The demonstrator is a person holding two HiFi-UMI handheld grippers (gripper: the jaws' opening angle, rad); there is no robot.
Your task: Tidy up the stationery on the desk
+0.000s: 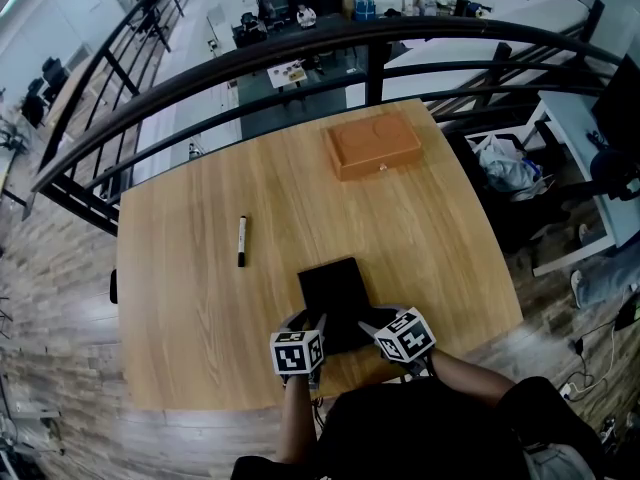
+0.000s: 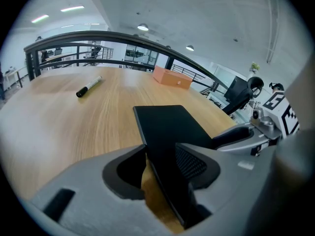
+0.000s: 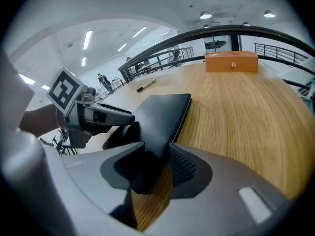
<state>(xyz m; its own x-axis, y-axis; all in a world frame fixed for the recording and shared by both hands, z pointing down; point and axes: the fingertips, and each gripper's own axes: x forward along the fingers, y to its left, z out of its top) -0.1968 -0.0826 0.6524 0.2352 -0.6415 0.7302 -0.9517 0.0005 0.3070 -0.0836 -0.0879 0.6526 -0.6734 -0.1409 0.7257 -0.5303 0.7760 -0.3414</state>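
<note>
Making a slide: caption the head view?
Left tool and right tool, jaws open, straddle the near edge of a black notebook on the desk; marker, orange box beyond.

Matt wood-grain desk (image 1: 190, 298), smooth matt black notebook (image 1: 332, 286), matt orange box (image 1: 375, 146)

place: office mezzanine | signs: railing (image 1: 376, 73), desks below (image 1: 290, 71), office chairs (image 1: 250, 23)
</note>
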